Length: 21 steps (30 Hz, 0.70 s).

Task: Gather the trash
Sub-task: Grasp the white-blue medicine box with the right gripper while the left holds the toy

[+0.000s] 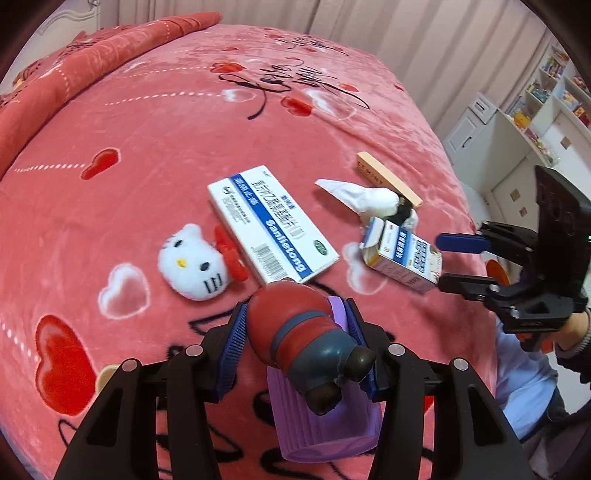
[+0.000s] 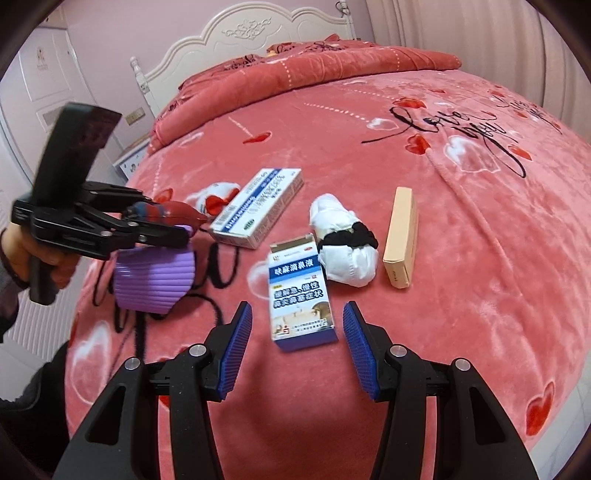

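My left gripper (image 1: 295, 304) is shut on a red and blue toy figure (image 1: 295, 332), held just above a purple ribbed cup (image 1: 325, 417) lying on the pink bed. The right wrist view shows the same grip (image 2: 173, 221) over the cup (image 2: 153, 280). My right gripper (image 2: 297, 306) stands open low over a small blue and white medicine box (image 2: 301, 295); its pads flank the box's near end without pressing it. Beyond lie a crumpled white tissue (image 2: 343, 236) with a black band, a narrow beige box (image 2: 400, 236) and a larger medicine box (image 2: 258, 206).
A white cat plush (image 1: 194, 264) with a red bow lies left of the larger box (image 1: 273, 225). The pink blanket (image 1: 147, 147) covers the bed, folded bedding and a white headboard (image 2: 258, 33) at its far end. White shelves (image 1: 546, 96) stand beyond the bed's edge.
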Available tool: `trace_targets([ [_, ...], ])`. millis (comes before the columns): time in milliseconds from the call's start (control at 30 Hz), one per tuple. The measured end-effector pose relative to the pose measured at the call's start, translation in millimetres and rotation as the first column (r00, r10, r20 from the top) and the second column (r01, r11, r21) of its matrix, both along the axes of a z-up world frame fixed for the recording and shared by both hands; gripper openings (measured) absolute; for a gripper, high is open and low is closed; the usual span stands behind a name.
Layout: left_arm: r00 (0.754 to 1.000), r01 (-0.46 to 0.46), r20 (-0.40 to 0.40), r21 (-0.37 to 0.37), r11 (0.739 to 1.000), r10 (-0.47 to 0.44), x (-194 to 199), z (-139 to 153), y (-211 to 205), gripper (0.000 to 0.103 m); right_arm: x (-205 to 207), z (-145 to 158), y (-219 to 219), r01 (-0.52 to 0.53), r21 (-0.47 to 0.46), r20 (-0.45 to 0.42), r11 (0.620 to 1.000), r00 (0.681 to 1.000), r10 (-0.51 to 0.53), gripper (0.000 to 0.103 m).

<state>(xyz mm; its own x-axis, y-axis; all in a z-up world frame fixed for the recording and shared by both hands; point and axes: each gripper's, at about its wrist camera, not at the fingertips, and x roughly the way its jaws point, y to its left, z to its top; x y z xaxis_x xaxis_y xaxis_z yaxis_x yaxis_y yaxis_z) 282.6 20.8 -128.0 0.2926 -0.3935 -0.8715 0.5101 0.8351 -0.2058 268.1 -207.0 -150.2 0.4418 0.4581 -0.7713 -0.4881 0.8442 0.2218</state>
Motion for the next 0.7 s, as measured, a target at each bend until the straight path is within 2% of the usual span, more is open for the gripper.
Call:
trace_targets([
  [467,0.999,-0.017,-0.028,-0.043,0.999,0.016,1.1,-1.9,4.2,0.053,13.3,-21.9,5.6,-0.003,0.005,-0.046,1.0,0.999,0.003,0.051],
  [500,0.999,-0.021,-0.033,-0.052,0.998,0.02,1.1,-2.2,4.5,0.053,13.5,-22.6,5.5,-0.002,0.006,-0.046,1.0,0.999,0.003,0.051],
  [533,0.999,-0.021,-0.042,-0.058,0.998,0.019,1.0,-2.4,4.3,0.054,13.5,-23.0,5.3,-0.003,0.007,-0.046,1.0,0.999,0.003,0.046],
  [600,0.998,-0.018,-0.055,-0.073,0.997,0.014,0.2,-3.2,3.8,0.06,14.3,-23.2,4.4,-0.001,0.006,-0.046,1.0,0.999,0.001,0.045],
  [700,0.998,-0.025,-0.054,-0.073,0.997,0.021,-1.5,-2.8,3.2,0.06,13.8,-23.0,3.6,-0.006,0.007,-0.044,1.0,0.999,0.006,0.043],
])
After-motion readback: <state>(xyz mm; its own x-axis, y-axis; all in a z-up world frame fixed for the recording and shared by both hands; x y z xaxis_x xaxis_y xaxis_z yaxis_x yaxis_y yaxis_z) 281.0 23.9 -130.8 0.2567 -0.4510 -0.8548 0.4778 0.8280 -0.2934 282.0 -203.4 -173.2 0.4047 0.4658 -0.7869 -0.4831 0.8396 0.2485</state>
